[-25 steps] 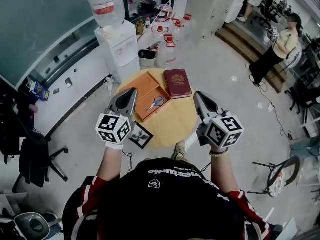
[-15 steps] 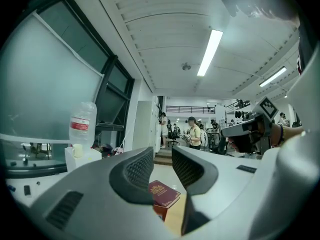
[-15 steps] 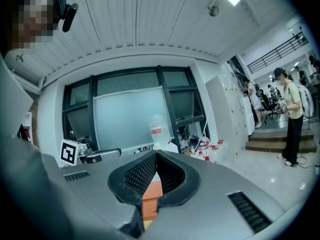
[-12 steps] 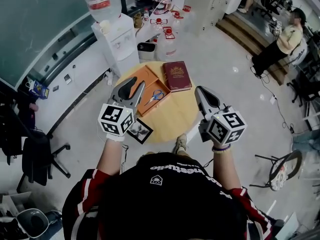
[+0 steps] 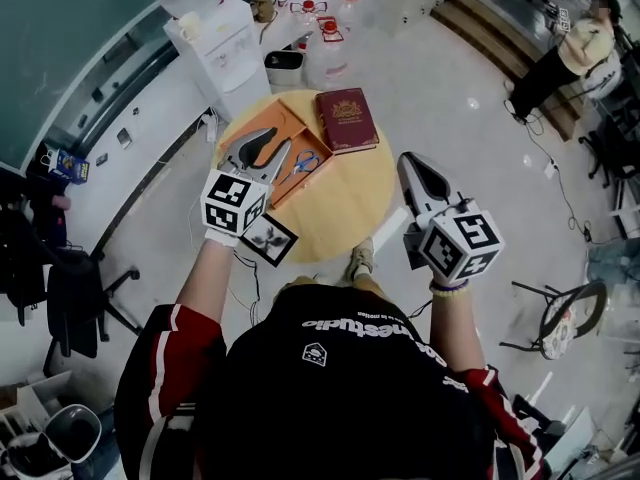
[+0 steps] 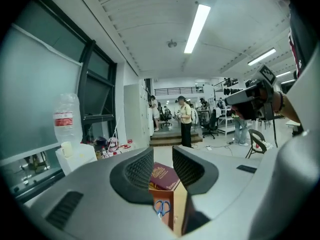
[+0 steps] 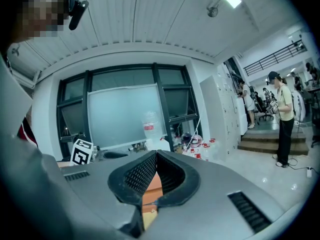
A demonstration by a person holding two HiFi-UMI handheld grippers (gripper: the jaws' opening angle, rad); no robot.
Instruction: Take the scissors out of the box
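Note:
Blue-handled scissors (image 5: 305, 161) (image 6: 161, 207) lie in an open orange box (image 5: 288, 126) (image 6: 175, 211) on a round wooden table (image 5: 345, 213). A maroon book-like lid (image 5: 347, 120) (image 6: 164, 176) lies next to the box on its right. My left gripper (image 5: 268, 148) (image 6: 163, 164) hovers over the box's near left part; its jaws are opening and nothing is between them. The scissors show below and beyond its jaws in the left gripper view. My right gripper (image 5: 410, 164) (image 7: 156, 156) hangs shut and empty at the table's right edge, apart from the box (image 7: 151, 185).
A black-framed picture (image 5: 268, 240) lies at the table's near left edge. Behind the table stand a white water dispenser (image 5: 215, 43) and a bin (image 5: 285, 68). A person (image 5: 560, 53) stands far right; an office chair (image 5: 70, 298) sits at left, another chair (image 5: 560, 318) at right.
My left gripper's jaws went from shut to spread, and it moved forward and down over the box. My right gripper edged forward, staying shut.

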